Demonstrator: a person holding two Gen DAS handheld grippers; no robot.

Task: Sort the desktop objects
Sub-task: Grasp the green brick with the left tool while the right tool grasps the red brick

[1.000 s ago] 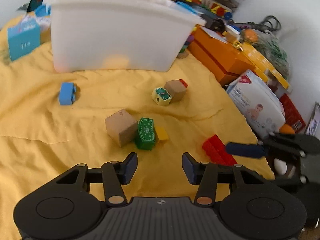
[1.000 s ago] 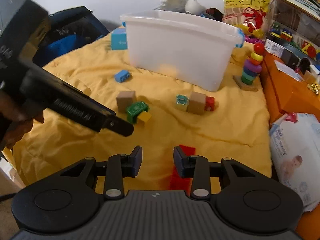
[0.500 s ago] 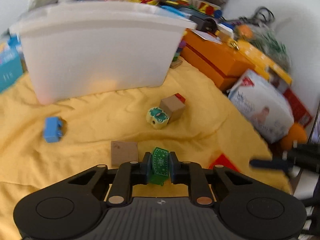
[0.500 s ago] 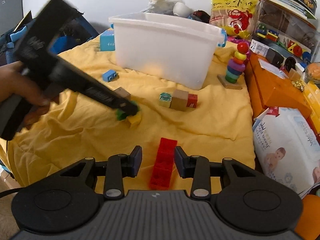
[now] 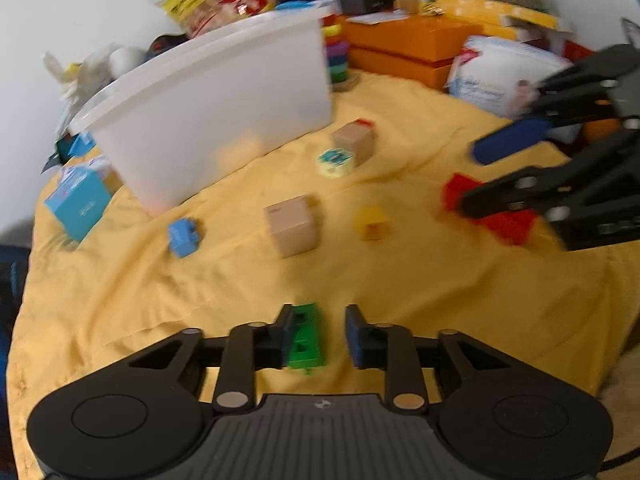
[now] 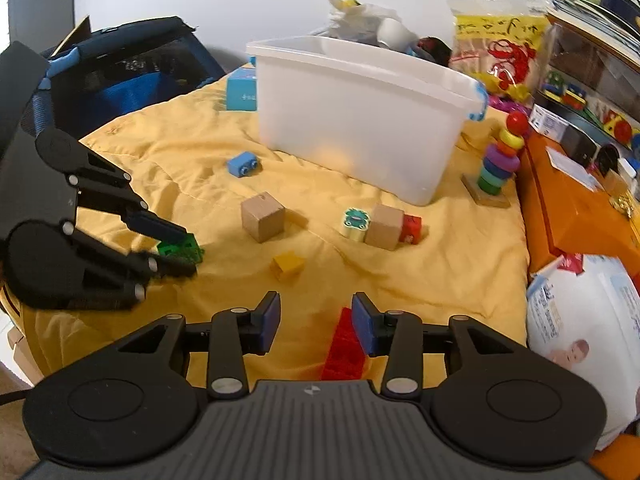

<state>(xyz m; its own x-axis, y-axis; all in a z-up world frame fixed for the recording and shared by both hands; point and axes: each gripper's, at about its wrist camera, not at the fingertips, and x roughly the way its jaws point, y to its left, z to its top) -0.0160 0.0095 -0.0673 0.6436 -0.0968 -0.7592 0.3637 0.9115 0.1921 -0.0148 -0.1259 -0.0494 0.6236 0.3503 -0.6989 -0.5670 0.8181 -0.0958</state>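
Holding the green block [image 5: 306, 336] against one finger of our left gripper [image 5: 316, 334], fingers part open, grip uncertain; our right gripper [image 6: 316, 322] gapes empty over the red bricks [image 6: 344, 348], presumably next; white bin [image 6: 360, 120] waits beyond on the yellow cloth [image 6: 440, 272].

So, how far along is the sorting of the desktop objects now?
Done: nothing certain; the white plastic bin's contents are hidden. In hand: the green toy block sits between the left gripper's fingers, grip unclear; the open right gripper hovers over the red brick stack. Left on the yellow cloth: blue brick, two wooden cubes, yellow block, round frog piece, small red block.
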